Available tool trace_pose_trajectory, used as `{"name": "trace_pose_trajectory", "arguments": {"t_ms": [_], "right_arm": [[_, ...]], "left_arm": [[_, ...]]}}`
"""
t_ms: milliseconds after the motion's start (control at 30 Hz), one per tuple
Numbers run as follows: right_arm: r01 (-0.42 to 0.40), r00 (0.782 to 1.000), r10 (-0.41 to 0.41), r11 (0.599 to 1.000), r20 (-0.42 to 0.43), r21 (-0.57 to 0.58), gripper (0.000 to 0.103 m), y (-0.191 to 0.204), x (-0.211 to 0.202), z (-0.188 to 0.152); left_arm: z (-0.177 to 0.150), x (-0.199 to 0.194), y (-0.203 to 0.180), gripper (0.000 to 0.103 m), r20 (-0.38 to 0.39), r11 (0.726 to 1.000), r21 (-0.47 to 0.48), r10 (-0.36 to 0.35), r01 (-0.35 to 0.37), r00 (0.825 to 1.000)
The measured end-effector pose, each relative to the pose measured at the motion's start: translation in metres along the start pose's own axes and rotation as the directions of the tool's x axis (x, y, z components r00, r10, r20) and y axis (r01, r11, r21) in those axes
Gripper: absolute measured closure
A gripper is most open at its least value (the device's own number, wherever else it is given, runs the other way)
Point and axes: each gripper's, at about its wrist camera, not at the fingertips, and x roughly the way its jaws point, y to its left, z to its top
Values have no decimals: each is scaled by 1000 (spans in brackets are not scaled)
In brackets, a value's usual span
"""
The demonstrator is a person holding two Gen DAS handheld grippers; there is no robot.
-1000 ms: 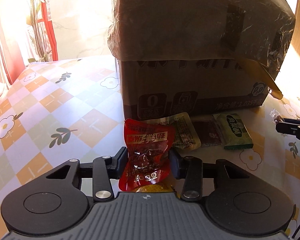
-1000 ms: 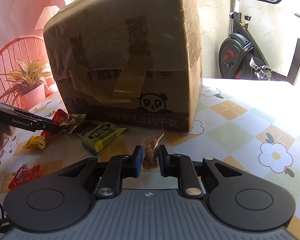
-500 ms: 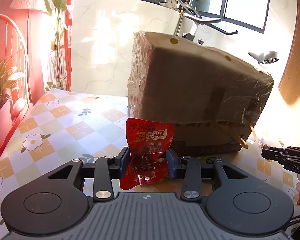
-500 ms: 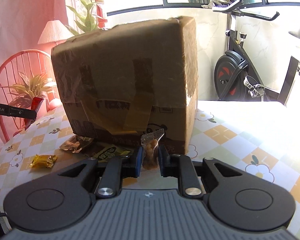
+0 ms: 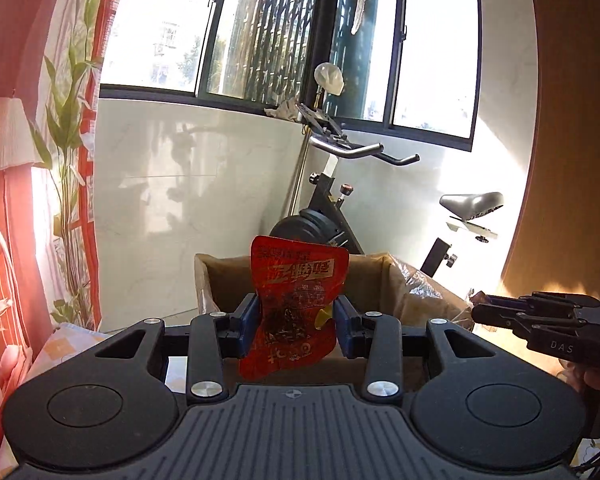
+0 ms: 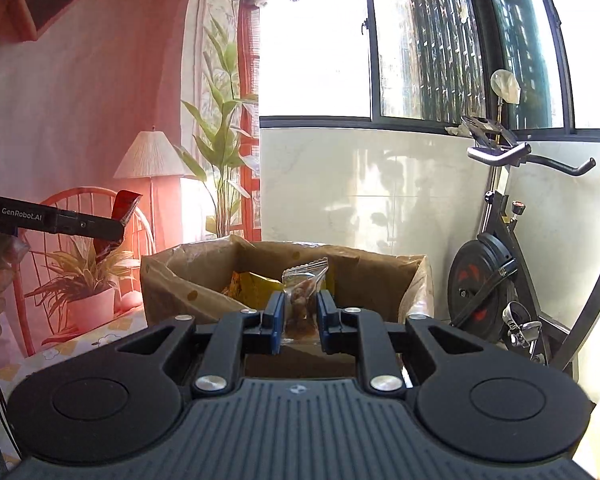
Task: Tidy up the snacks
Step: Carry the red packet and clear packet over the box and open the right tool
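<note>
Snacks [image 5: 294, 304] now above box [image 6: 204, 276] (raised).

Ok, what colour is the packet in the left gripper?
Red packet with pale lettering, clearest in the left wrist view.

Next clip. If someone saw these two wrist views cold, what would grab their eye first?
The glossy red snack pouch, upright and clamped in the left gripper, centre of the left view. Behind it stands the open brown cardboard box, which the right view shows holding a yellow packet. There the right gripper pinches a small clear packet of brown snack in front of the box opening.
</note>
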Motion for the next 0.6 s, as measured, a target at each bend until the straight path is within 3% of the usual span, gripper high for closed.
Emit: {"name": "trace_pose_trajectory", "arguments": {"t_ms": [200, 300, 333, 400, 600], "right_arm": [[27, 996, -27, 1000, -81, -6, 84, -14, 64, 28], [61, 987, -57, 998, -148, 23, 83, -23, 90, 26], [74, 986, -69, 997, -153, 26, 81, -24, 93, 25], [88, 983, -82, 996, -162, 30, 64, -27, 96, 24], [67, 988, -60, 996, -146, 50, 59, -28, 81, 23]], "left_arm": [[31, 65, -9, 60, -53, 1000, -22, -20, 19, 998], [34, 94, -10, 50, -111, 999, -36, -10, 7, 994], [33, 101, -11, 47, -121, 999, -32, -6, 2, 993], [30, 110, -11, 43, -136, 1000, -8, 7, -8, 991], [28, 102, -10, 40, -148, 999, -21, 21, -25, 989]]}}
